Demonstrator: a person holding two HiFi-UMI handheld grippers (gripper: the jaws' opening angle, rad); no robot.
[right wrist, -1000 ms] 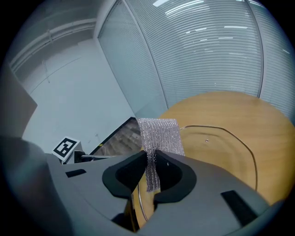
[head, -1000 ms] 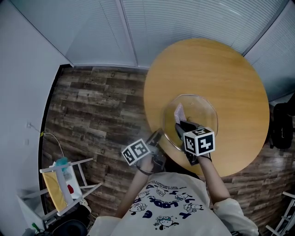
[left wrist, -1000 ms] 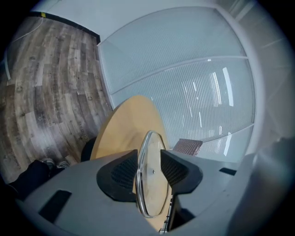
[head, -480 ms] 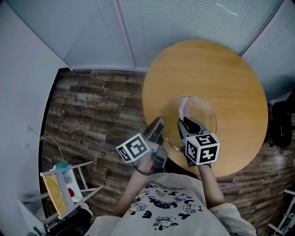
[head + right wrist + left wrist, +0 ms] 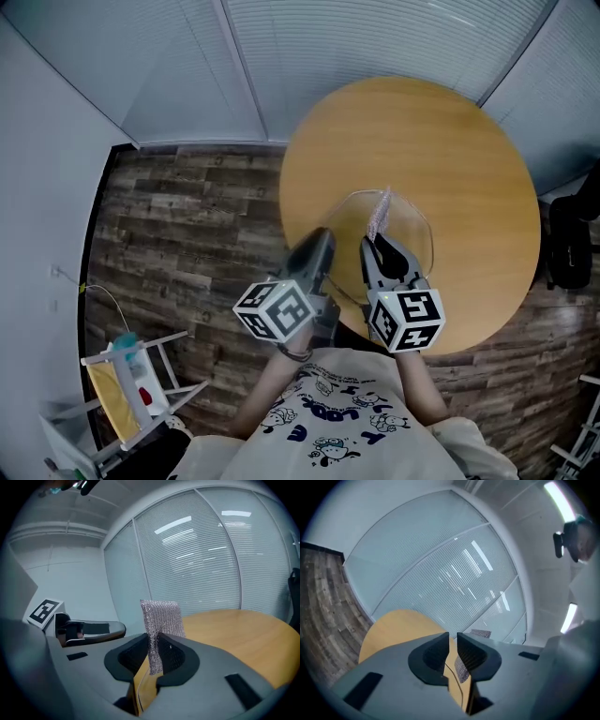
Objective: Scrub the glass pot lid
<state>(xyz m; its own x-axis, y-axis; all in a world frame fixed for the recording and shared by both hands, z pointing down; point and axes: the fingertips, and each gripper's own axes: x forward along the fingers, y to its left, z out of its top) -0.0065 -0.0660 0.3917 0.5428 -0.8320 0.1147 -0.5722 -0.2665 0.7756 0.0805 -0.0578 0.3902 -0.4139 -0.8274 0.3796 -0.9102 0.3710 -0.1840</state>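
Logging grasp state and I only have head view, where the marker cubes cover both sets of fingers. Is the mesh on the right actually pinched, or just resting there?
Observer: Pinched. In the right gripper view, the right gripper has its fingers clamped on the mesh scrubber, which sticks up above them.
Operator: And the left? Open?
Observer: No. In the left gripper view, the left gripper has its fingers nearly together. The thin rim of the glass pot lid runs into the narrow gap between them, so it looks gripped by its edge.
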